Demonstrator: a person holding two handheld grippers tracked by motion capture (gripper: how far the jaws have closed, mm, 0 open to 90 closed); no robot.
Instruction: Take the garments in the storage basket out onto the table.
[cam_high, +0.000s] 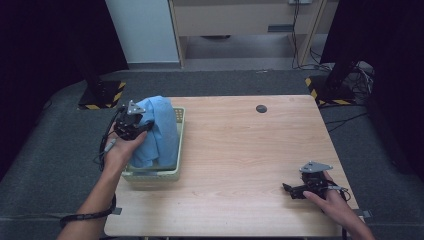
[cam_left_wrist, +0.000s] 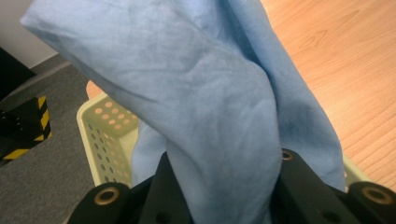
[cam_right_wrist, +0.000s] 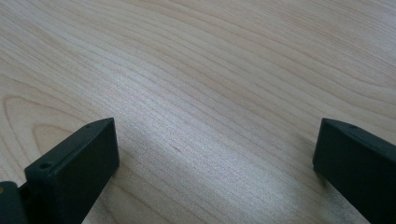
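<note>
A light blue cloth (cam_high: 159, 131) hangs bunched over the pale green perforated basket (cam_high: 177, 170) at the table's left edge. My left gripper (cam_high: 145, 127) is shut on the cloth and holds it up above the basket. In the left gripper view the cloth (cam_left_wrist: 205, 107) runs down between the two black jaws, with the basket wall (cam_left_wrist: 105, 135) behind it. Near the table's front right corner my right gripper (cam_high: 289, 190) rests low over the wood. Its jaws stand wide apart with nothing between them, and bare table (cam_right_wrist: 210, 93) lies ahead of it.
A small dark round disc (cam_high: 261, 108) lies near the table's far edge. Black stands with yellow-striped feet (cam_high: 102, 95) flank the table on the grey floor. Cables (cam_high: 350, 75) lie at the back right.
</note>
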